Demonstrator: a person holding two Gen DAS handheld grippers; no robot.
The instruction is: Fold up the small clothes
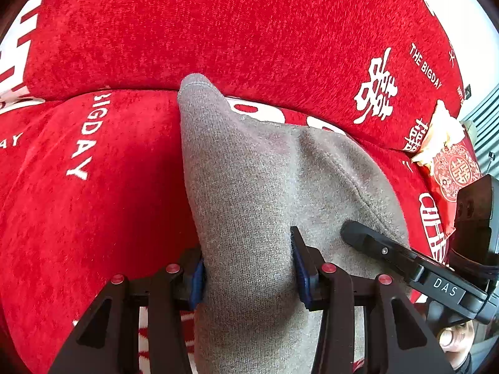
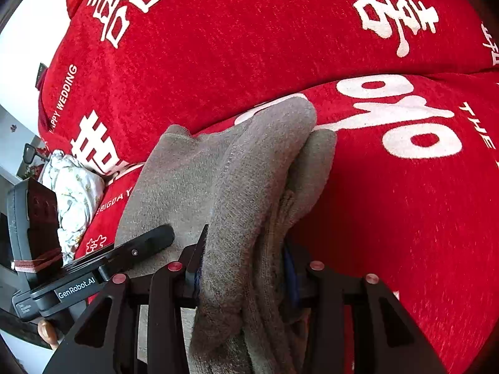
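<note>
A small grey knit garment (image 1: 249,171) lies on the red sofa seat, bunched and partly folded. My left gripper (image 1: 248,268) is shut on its near edge, cloth filling the space between the blue pads. My right gripper (image 2: 243,268) is shut on the garment's (image 2: 249,162) other side, where several layers hang thickly between the fingers. The right gripper also shows in the left wrist view (image 1: 405,258) at the right, and the left gripper shows in the right wrist view (image 2: 103,268) at the left. The two grippers sit close side by side.
The red sofa cover (image 1: 109,202) with white lettering spreads under everything, its backrest (image 1: 218,31) rising behind. A red and cream cushion (image 1: 449,155) lies at the right in the left wrist view. A white floral cloth (image 2: 75,193) lies at the left in the right wrist view.
</note>
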